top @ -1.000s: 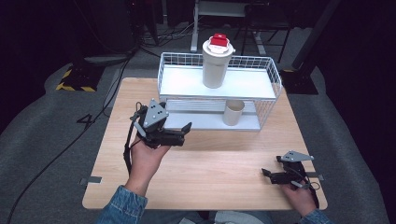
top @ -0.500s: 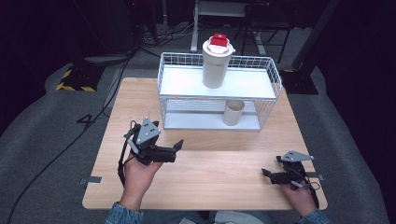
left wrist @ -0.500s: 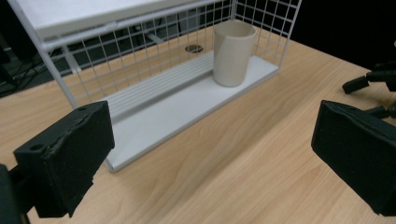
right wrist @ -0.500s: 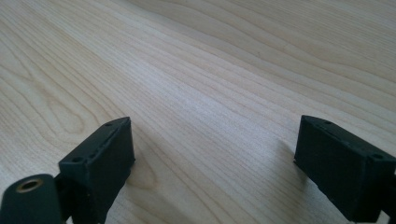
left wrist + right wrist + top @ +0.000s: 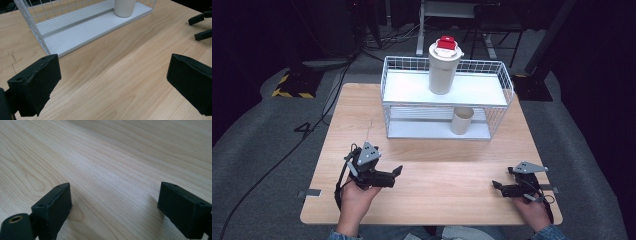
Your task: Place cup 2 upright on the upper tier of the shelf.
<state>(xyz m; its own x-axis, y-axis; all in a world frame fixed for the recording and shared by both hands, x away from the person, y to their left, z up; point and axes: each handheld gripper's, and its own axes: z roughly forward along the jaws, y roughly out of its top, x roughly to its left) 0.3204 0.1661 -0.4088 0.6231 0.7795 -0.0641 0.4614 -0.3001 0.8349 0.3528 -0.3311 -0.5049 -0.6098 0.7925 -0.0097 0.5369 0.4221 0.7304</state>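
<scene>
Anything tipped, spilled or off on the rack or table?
Nothing stands out. The tall cream cup with the red lid stands upright on the white wire rack's top shelf, the small beige cup upright on the lower shelf, and no spill shows on the wooden table.

Bare wooden table (image 5: 447, 175) lies open between the left gripper (image 5: 397, 171) at eight o'clock and the right gripper (image 5: 495, 185) at four. At twelve, a white wire shelf rack (image 5: 444, 107) holding two cups blocks passage.
</scene>
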